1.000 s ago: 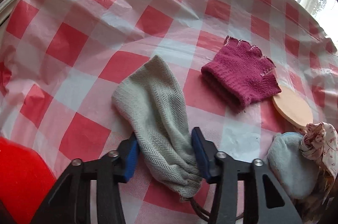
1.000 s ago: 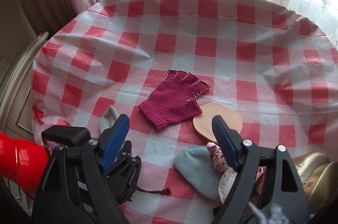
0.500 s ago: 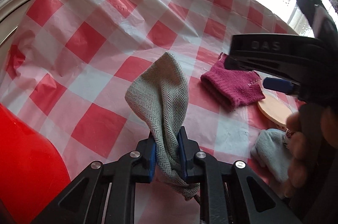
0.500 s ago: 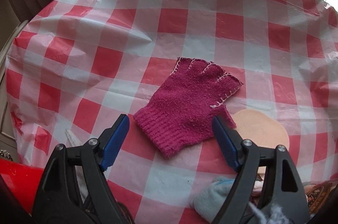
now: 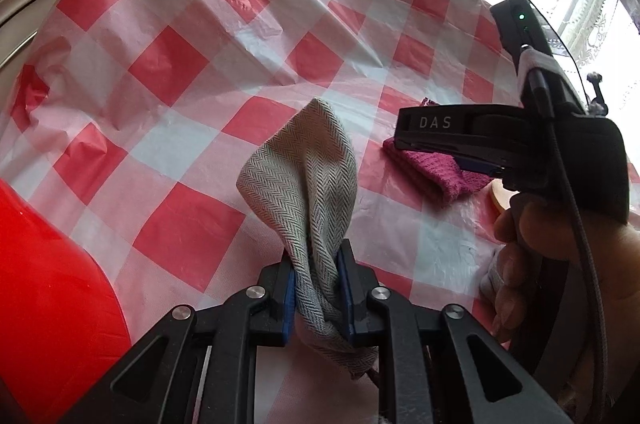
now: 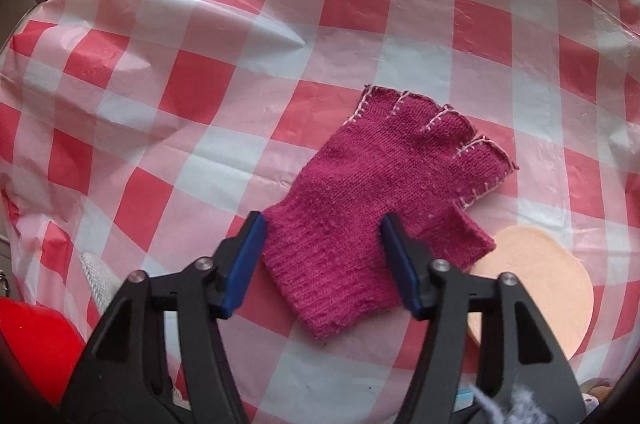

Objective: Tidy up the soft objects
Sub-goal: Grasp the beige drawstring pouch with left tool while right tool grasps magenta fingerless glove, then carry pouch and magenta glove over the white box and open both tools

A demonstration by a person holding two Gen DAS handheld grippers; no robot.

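a red-checked plastic tablecloth [image 6: 200, 79] is covering the table. the left gripper [image 5: 316, 288] is pinching a limp grey herringbone pouch [image 5: 304, 175]. the right gripper [image 6: 322, 262] is closing around the soft magenta fingerless glove [image 6: 384, 199], its ribbed cuff lying between the jaws, the best hold.

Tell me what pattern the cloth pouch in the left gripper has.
The grey fabric pouch has a fine herringbone weave, clearest in the left wrist view.
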